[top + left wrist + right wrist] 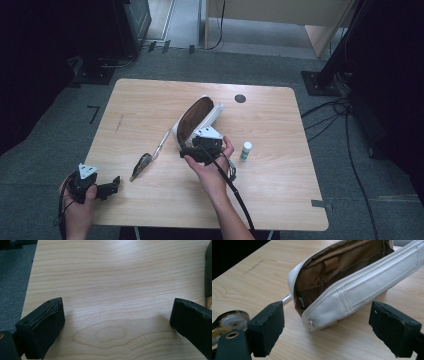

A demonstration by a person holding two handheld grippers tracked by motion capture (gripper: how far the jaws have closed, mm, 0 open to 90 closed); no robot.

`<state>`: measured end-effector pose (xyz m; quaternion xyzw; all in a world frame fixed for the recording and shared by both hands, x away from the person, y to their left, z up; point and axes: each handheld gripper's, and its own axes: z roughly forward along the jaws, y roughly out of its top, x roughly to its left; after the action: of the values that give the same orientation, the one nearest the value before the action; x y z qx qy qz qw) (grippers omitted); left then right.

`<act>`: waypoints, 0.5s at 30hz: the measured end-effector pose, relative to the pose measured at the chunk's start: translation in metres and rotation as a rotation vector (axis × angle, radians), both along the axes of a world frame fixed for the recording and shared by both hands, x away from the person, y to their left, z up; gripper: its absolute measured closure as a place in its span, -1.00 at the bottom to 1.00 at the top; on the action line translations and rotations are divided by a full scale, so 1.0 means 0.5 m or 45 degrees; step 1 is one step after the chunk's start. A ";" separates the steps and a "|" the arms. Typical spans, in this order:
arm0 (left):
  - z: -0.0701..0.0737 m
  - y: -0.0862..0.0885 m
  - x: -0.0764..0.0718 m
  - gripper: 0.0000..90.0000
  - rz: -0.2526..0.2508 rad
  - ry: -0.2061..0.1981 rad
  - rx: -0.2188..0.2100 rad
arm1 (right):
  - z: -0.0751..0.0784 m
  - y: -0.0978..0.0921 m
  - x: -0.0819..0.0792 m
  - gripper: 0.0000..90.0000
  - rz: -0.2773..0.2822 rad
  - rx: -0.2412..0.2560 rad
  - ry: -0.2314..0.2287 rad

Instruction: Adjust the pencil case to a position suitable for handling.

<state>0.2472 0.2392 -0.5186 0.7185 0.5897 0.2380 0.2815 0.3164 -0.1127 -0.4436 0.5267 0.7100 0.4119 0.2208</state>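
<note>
Right gripper (186, 148) sits at the near end of the white pouch (200, 117), jaws spread wide and empty, one on each side of the pouch's snap corner (311, 324) without touching. Pouch lies mid-table, unzipped, brown lining (337, 267) exposed. Left gripper (114, 185) rests at the near-left table (150, 100) edge, jaws wide over bare wood. A brush (148, 156) lies left of the pouch; a small bottle (245, 150) stands to its right.

The high view looks forward and down over the whole table (150, 100). Each gripper view sits low and close above that tabletop; the right one faces the pouch (352, 287), shared with the high view (197, 117).
</note>
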 end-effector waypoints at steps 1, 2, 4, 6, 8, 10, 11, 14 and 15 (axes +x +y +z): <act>0.000 0.000 0.000 -1.00 0.000 0.000 0.000 | 0.000 0.000 0.000 -0.72 0.000 0.000 0.000; 0.000 0.000 0.000 -1.00 0.000 0.000 0.000 | -0.003 0.010 0.008 -0.72 -0.025 0.003 0.005; 0.000 0.000 0.000 -1.00 0.000 0.000 -0.001 | -0.005 0.017 0.015 -0.72 -0.049 0.014 0.000; 0.000 0.000 0.000 -1.00 0.000 0.000 0.000 | -0.006 0.022 0.021 -0.75 -0.079 0.023 -0.006; 0.000 0.000 0.000 -1.00 0.000 0.000 -0.001 | -0.008 0.030 0.030 -0.80 -0.125 0.041 0.002; 0.000 0.000 0.000 -1.00 0.000 0.000 -0.001 | -0.012 0.037 0.038 -0.83 -0.152 0.032 0.008; 0.000 0.000 0.000 -1.00 0.000 0.000 -0.001 | -0.013 0.042 0.041 -0.83 -0.170 0.032 0.011; 0.000 0.000 0.000 -1.00 0.000 0.000 -0.001 | -0.017 0.051 0.047 -0.74 -0.207 0.017 0.001; 0.000 0.000 0.000 -1.00 0.000 0.000 -0.001 | -0.019 0.054 0.049 -0.69 -0.242 0.003 -0.001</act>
<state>0.2472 0.2391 -0.5186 0.7185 0.5898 0.2378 0.2817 0.3407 -0.0859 -0.4532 0.5917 0.6564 0.3902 0.2586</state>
